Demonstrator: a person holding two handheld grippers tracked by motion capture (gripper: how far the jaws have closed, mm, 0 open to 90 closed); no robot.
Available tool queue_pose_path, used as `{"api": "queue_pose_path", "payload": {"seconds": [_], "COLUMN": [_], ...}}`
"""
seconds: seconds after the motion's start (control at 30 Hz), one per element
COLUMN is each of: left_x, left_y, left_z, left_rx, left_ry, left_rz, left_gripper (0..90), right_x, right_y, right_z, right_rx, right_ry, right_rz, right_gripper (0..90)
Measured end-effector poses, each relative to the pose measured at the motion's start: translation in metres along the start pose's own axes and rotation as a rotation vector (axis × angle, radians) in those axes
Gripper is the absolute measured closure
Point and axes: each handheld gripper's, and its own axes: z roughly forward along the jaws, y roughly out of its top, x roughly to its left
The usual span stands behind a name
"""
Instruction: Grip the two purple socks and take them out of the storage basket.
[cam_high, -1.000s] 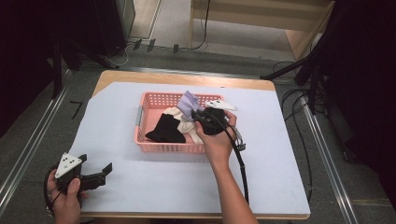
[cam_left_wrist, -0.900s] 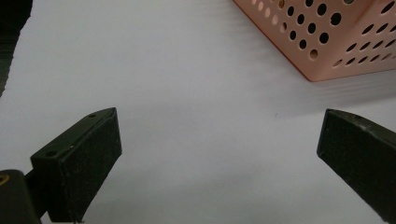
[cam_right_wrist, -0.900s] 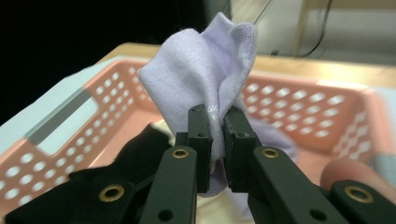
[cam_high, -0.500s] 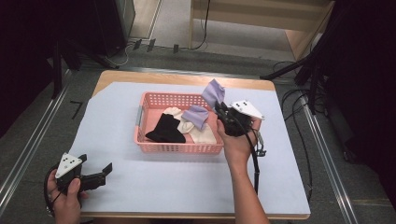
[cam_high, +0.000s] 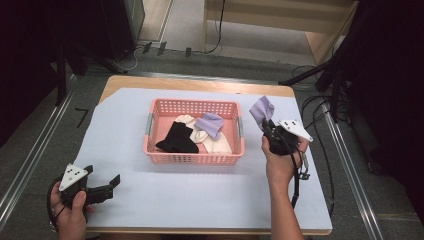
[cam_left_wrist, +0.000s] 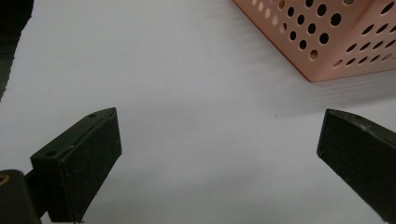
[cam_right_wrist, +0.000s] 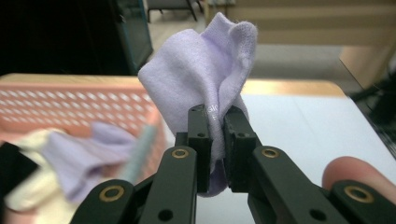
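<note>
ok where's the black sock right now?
In the high view the black sock lies in the left half of the pink basket, against the white socks on its right; the left claw sits well off, open.

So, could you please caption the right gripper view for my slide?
Right gripper pinching a lilac sock beside the pink basket.

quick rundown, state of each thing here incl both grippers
right gripper: shut on a lilac sock, held up right of the basket
held lilac sock: pinched, bunched, off the table
left gripper: open, holding nothing, low over the white sheet
pink basket: upright on the table
second lilac sock: lying in the basket
black sock: lying in the basket
cream socks: lying in the basket
</note>
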Motion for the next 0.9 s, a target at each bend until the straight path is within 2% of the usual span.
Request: {"api": "queue_pose_path", "payload": {"seconds": [0.07,0.1,0.17,0.27,0.3,0.37,0.43,0.47,0.5,0.57,0.63,0.67,0.7,0.73,0.77,0.83,0.87,0.9], "left_x": [0.0,0.0,0.0,0.0,0.0,0.0,-0.001,-0.001,-0.001,-0.001,-0.001,-0.001,-0.001,-0.001,-0.001,-0.001,-0.001,0.0], "left_y": [0.0,0.0,0.0,0.0,0.0,0.0,0.0,0.0,0.0,0.0,0.0,0.0,0.0,0.0,0.0,0.0,0.0,0.0], "left_z": [0.0,0.0,0.0,0.0,0.0,0.0,0.0,0.0,0.0,0.0,0.001,0.0,0.0,0.0,0.0,0.0,0.0,0.0], "left_rx": [0.0,0.0,0.0,-0.002,-0.002,0.001,-0.001,0.002,0.004,0.004,0.002,0.0,0.0,0.0,0.0,-0.003,-0.003,-0.003], "left_ry": [0.0,0.0,0.001,0.0,0.0,0.002,0.002,0.002,0.003,0.006,0.006,0.007,0.007,0.007,0.006,0.007,0.004,0.003], "left_rz": [-0.001,0.0,0.0,-0.002,-0.001,0.0,0.0,-0.001,0.0,0.001,0.002,0.002,0.003,0.002,0.003,0.007,0.003,0.004], "left_gripper": [0.5,0.5,0.5,0.5,0.5,0.5,0.5,0.5,0.5,0.5,0.5,0.5,0.5,0.5,0.5,0.5,0.6,0.6], "right_x": [-0.01,-0.021,-0.025,-0.039,-0.045,-0.048,-0.053,-0.052,-0.052,-0.046,-0.037,-0.025,-0.025,-0.011,-0.011,0.004,0.023,0.023], "right_y": [-0.009,-0.021,-0.025,-0.044,-0.053,-0.057,-0.061,-0.059,-0.059,-0.053,-0.043,-0.032,-0.032,-0.021,-0.021,-0.011,-0.001,-0.001], "right_z": [0.001,0.003,0.004,0.008,0.01,0.011,0.01,0.009,0.009,0.006,0.004,0.003,0.003,0.004,0.004,0.006,0.01,0.01], "right_rx": [0.027,0.068,0.081,0.135,0.172,0.192,0.22,0.202,0.202,0.166,0.138,0.116,0.116,0.102,0.102,0.094,0.093,0.093], "right_ry": [-0.023,-0.051,-0.059,-0.104,-0.119,-0.125,-0.127,-0.12,-0.12,-0.12,-0.089,-0.052,-0.052,-0.013,-0.013,0.023,0.057,0.057], "right_rz": [0.009,0.031,0.043,0.077,0.09,0.092,0.142,0.158,0.158,0.124,0.122,0.117,0.117,0.095,0.095,0.058,0.03,0.03], "right_gripper": [83.2,83.3,83.2,83.2,82.6,81.0,69.6,58.0,58.0,52.3,50.8,50.6,50.6,50.5,50.5,50.5,50.4,50.4]}}
